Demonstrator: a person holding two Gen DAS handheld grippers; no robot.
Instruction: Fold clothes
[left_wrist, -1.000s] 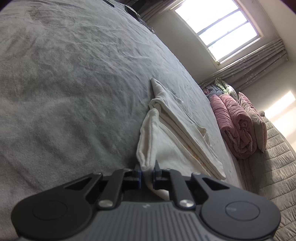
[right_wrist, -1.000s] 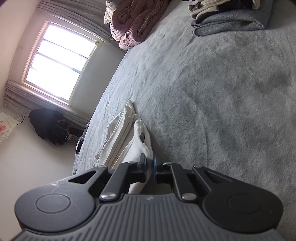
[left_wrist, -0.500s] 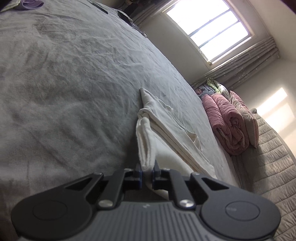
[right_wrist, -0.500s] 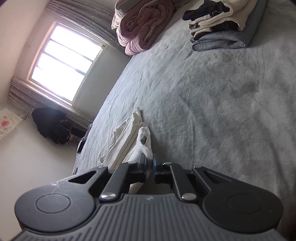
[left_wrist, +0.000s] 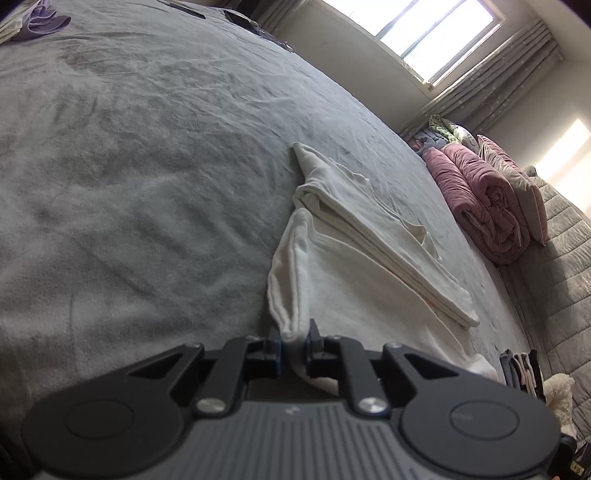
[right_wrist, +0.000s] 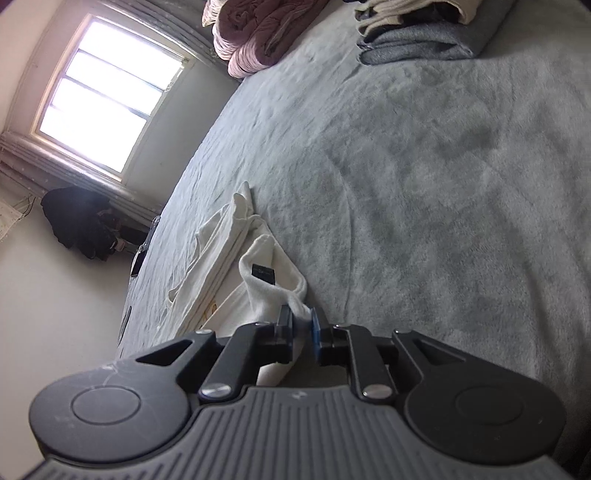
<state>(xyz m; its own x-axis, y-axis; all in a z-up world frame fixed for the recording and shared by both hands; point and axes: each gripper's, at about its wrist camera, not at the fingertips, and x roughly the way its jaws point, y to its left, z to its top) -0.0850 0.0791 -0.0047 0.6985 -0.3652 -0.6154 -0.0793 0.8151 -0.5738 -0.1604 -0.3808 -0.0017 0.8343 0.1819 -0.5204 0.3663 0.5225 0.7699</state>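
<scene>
Black tag (right_wrist: 263, 273) inside cream garment's (right_wrist: 273, 295) collar, writing unreadable.

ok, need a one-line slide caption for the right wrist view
Right hand-held gripper, jaws just opening, with a white garment corner between them on a grey bedspread.

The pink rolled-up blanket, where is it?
In the left wrist view the pink blanket lies at the right edge of the grey bed, below the window.

No text can be read anywhere. A small black label (right_wrist: 263, 273) sits inside the collar of the white garment (right_wrist: 236, 291) just ahead of the right gripper (right_wrist: 301, 325), its print too small to read.
</scene>
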